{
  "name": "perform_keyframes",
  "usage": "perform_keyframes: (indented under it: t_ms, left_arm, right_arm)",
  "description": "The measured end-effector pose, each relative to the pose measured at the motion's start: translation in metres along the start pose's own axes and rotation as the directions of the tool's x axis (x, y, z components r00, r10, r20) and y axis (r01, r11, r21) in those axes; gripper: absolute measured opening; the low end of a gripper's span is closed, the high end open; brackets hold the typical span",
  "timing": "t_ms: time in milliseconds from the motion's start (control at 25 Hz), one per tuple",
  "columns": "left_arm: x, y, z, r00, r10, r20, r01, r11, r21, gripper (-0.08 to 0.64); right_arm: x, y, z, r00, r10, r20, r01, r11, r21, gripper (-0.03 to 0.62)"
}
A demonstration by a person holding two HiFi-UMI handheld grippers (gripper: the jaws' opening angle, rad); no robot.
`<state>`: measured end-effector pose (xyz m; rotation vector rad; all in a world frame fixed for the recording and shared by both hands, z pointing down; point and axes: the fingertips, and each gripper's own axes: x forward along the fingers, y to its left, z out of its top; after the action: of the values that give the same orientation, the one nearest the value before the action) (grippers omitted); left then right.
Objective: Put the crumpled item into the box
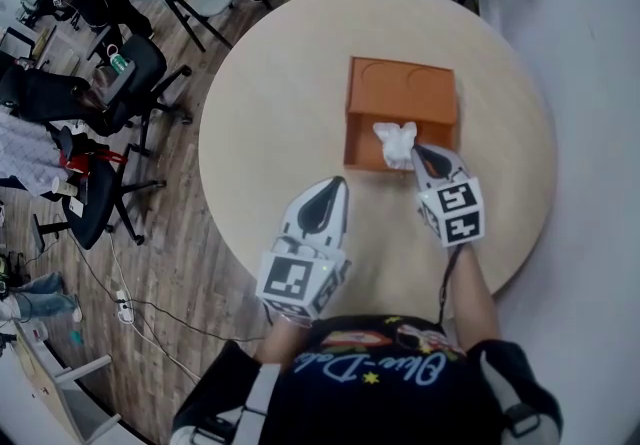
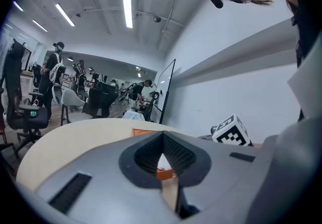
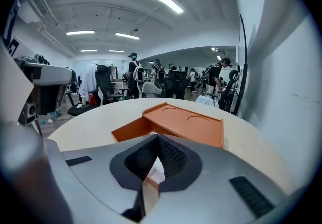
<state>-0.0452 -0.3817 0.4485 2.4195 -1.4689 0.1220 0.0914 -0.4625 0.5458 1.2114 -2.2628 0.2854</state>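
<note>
The crumpled item (image 1: 395,140) is a wad of white paper lying in the open near part of the orange box (image 1: 400,88) on the round table (image 1: 280,103). My right gripper (image 1: 417,149) is shut, its tip against the wad's right edge; no paper shows between the jaws. In the right gripper view the right gripper (image 3: 158,138) is closed, and a bit of the white wad (image 3: 155,169) shows through the hole in its jaws, with the box (image 3: 186,122) beyond. My left gripper (image 1: 338,183) is shut and empty, just short of the box's near wall.
The table's edge (image 1: 235,233) curves close under the left gripper. Office chairs (image 1: 120,83) and cables crowd the floor at the left. In the left gripper view the right gripper's marker cube (image 2: 231,133) shows at the right, with people and chairs (image 2: 75,92) far back.
</note>
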Motion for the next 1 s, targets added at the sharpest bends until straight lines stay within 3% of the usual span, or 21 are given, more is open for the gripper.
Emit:
perform_keyframes:
  t_ms: [440, 1000]
  left_arm:
    - [-0.011, -0.012, 0.006, 0.999, -0.008, 0.037, 0.006, 0.999, 0.049, -0.008]
    - [-0.044, -0.032, 0.029, 0.997, -0.039, 0.067, 0.033, 0.995, 0.091, -0.008]
  right_arm:
    - [-0.048, 0.009, 0.012, 0.991, -0.025, 0.129, 0.012, 0.995, 0.1, -0.001]
    - [-0.12, 0.042, 0.059, 0.96, -0.01, 0.281, -0.005, 0.999, 0.053, -0.002]
